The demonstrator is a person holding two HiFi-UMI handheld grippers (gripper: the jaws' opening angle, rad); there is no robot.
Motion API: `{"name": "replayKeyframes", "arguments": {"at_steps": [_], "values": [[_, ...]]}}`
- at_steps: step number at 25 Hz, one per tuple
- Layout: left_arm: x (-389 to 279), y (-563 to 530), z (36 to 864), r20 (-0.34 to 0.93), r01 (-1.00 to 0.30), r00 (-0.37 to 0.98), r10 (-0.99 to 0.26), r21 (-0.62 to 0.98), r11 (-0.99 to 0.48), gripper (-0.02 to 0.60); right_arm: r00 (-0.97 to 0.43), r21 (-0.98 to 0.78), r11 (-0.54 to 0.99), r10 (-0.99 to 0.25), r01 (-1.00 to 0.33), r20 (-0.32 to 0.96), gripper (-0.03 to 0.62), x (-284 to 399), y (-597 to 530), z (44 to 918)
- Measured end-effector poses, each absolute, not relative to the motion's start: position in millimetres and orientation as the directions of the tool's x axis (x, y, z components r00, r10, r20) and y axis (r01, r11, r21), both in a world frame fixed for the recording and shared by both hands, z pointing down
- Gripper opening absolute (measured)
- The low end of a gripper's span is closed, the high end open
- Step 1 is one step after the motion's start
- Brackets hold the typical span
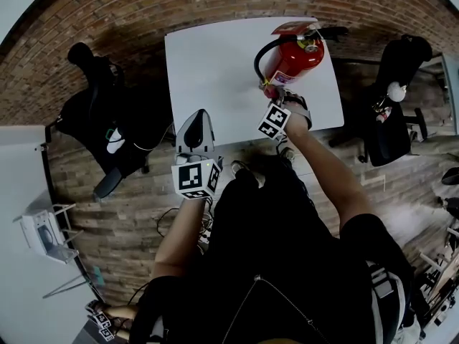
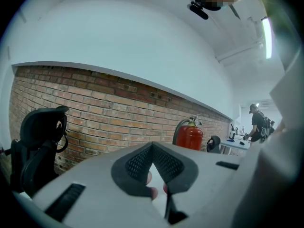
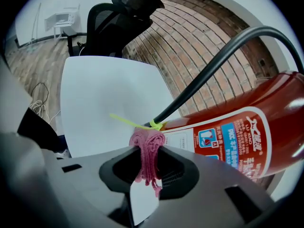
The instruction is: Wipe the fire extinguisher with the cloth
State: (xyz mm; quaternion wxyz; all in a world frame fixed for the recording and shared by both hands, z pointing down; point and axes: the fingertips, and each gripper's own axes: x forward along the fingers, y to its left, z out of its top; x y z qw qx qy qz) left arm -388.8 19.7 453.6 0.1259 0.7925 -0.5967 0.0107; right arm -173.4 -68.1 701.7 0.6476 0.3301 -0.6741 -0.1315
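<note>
Both right gripper jaws pinch cloth | cloth at fire extinguisher base

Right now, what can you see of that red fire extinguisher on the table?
The fire extinguisher is a glossy red cylinder, metal by its look, standing upright near the far right corner of the white table. A black hose curves from its top down its side, tied with a yellow-green strap. A white label with blue and red panels wraps its body. The pink cloth, pinched in the right claw, meets it by the strap.
</note>
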Motion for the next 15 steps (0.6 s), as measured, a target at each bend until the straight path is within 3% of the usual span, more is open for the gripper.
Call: {"name": "replayKeyframes", "arguments": {"at_steps": [15], "values": [[-372.5,18.4,430.6,0.123,-0.939,0.318,-0.94,0.18,-0.294,0.011,0.031,0.685,0.671,-0.708,-0.282,0.706,0.103,-175.5,-66.5,626.5]]}}
